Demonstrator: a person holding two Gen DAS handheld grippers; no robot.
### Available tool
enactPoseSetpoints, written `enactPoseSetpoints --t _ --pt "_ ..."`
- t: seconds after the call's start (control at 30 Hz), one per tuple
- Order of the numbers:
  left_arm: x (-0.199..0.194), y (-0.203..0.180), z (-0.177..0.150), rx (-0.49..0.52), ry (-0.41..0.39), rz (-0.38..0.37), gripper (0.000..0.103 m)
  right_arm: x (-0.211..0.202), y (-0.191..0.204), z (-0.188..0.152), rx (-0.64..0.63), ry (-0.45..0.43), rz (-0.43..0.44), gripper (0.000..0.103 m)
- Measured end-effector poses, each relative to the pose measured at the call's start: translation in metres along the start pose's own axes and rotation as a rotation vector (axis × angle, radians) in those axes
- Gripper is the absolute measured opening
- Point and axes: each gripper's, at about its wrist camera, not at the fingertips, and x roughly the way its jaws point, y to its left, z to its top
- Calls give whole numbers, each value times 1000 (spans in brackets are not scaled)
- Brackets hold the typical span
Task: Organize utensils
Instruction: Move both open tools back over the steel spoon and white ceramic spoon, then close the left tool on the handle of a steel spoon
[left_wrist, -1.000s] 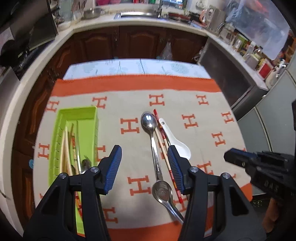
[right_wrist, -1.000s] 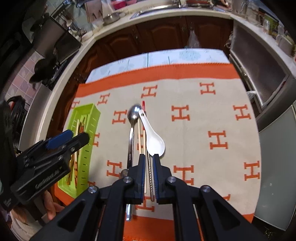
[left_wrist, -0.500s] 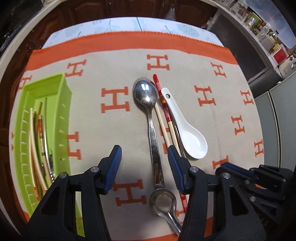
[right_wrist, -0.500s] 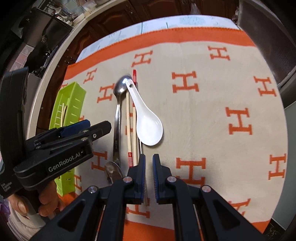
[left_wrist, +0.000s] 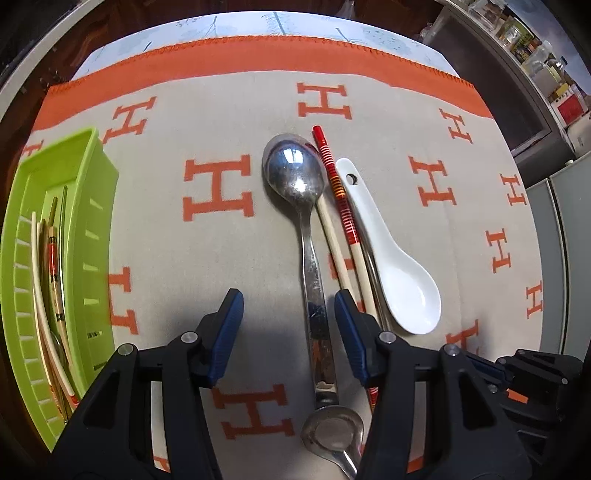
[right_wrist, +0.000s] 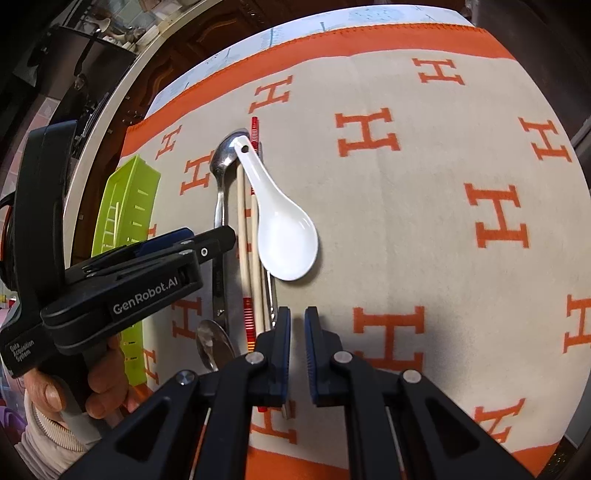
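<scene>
A: What's nearest you?

B: Your left gripper (left_wrist: 288, 328), jaws spread wide and empty, straddling the handle of the long steel spoon (left_wrist: 301, 206). A 2nd metal spoon (left_wrist: 332, 432) lies just below it.

A: And your right gripper (right_wrist: 297, 350)?

B: Nearly closed, holding nothing, I think; its tips sit beside the chopsticks (right_wrist: 248, 258).

A: Farther out?

B: The white ceramic spoon (left_wrist: 391, 254) lies against them on the cloth (left_wrist: 424, 122). The green tray (left_wrist: 88, 206), left, holds more chopsticks.

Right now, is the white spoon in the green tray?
No, the white spoon lies on the cloth, well apart from the green tray.
</scene>
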Motion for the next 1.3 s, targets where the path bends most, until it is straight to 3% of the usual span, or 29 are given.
enactPoseSetpoints --t 0.1,0.37,0.4,0.43,0.47,0.63,0.9,1.13,1.23,1.3 --pt "2 -5 2 27 -20 32 42 1 -4 -2 17 1 17 8" --pt "8 -17 10 82 -61 77 41 6 -9 -5 33 11 19 8" --pt "6 -16 10 82 -64 69 34 6 -9 -6 34 12 18 8" --pt "5 -15 10 83 -68 61 12 7 -9 -7 34 15 19 8" --pt "4 -11 10 69 -65 50 8 8 -8 -7 34 16 20 8" --pt "-1 16 4 -20 -41 -48 7 8 -5 -7 30 17 20 8" --pt "-12 39 -17 -25 -60 -46 7 10 -5 -7 41 22 21 8" --pt "-10 57 -22 -88 -19 -173 7 11 -5 -8 47 24 28 8" --pt "-10 55 -23 -73 -34 -121 7 9 -5 -8 43 17 29 8" --pt "-11 57 -23 -85 -31 -128 8 8 -4 -9 41 14 30 8"
